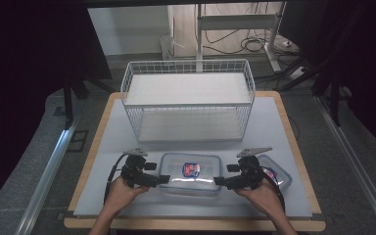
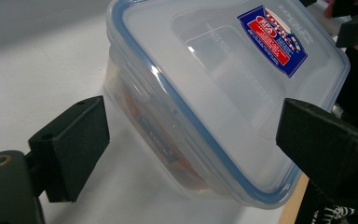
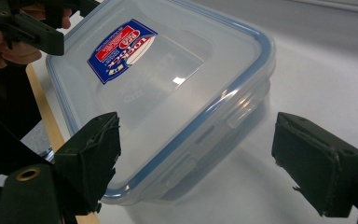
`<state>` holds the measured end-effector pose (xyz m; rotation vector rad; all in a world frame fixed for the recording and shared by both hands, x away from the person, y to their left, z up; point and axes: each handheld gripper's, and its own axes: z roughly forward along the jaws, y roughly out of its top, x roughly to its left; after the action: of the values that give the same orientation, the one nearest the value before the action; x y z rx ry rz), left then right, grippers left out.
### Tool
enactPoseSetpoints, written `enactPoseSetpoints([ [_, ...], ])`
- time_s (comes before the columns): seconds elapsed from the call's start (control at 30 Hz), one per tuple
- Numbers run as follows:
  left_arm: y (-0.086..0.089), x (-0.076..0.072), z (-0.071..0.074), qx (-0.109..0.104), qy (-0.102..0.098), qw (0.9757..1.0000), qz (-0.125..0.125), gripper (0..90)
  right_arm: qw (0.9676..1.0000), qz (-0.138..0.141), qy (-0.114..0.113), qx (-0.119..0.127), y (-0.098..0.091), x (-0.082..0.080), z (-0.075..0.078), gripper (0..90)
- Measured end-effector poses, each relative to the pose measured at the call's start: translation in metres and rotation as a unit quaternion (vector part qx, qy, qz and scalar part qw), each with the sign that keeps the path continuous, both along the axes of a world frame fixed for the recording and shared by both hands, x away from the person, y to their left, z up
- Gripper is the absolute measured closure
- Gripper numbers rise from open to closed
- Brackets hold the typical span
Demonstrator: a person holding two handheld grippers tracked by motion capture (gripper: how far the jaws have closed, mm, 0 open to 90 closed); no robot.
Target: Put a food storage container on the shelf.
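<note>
A person is working two handheld grippers on a clear plastic container [image 1: 190, 174] w/ a blue-sealed lid, sitting at the near edge of the white table [image 1: 274, 147], approx. 6 o'clock from the wire basket [image 1: 188, 100]. The left gripper [image 1: 162, 179] is flanking it at 9 o'clock, jaws spread, not touching the box. The right gripper [image 1: 219, 181] is at 3 o'clock, jaws also standing wide & clear of the lid. A second lidded container [image 1: 275, 175] is lying beyond the right hand [image 1: 260, 192], at 3 o'clock.
</note>
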<state>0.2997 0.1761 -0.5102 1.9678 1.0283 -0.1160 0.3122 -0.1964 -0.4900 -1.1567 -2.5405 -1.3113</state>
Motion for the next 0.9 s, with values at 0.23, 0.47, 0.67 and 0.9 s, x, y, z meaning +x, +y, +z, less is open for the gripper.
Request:
enactPoseSetpoints([
  [0.23,-0.002,0.007,-0.003,-0.018,0.017,0.9996,-0.011,11.7,0.9998,0.007,0.019,0.008,0.004,0.004,-0.005,16.6],
  [0.47,-0.009,0.013,-0.005,-0.028,0.034,0.9988,-0.021,11.1,0.9983,0.010,0.050,0.030,0.007,0.010,-0.009,18.3],
  [0.67,-0.003,0.012,-0.005,-0.045,0.051,0.9976,-0.014,19.6,0.9935,-0.005,0.099,0.055,0.003,0.013,-0.012,25.6],
  [0.9,0.005,0.006,-0.003,-0.063,0.049,0.9969,-0.001,30.0,0.9906,-0.014,0.112,0.077,-0.005,0.012,-0.011,37.8],
])
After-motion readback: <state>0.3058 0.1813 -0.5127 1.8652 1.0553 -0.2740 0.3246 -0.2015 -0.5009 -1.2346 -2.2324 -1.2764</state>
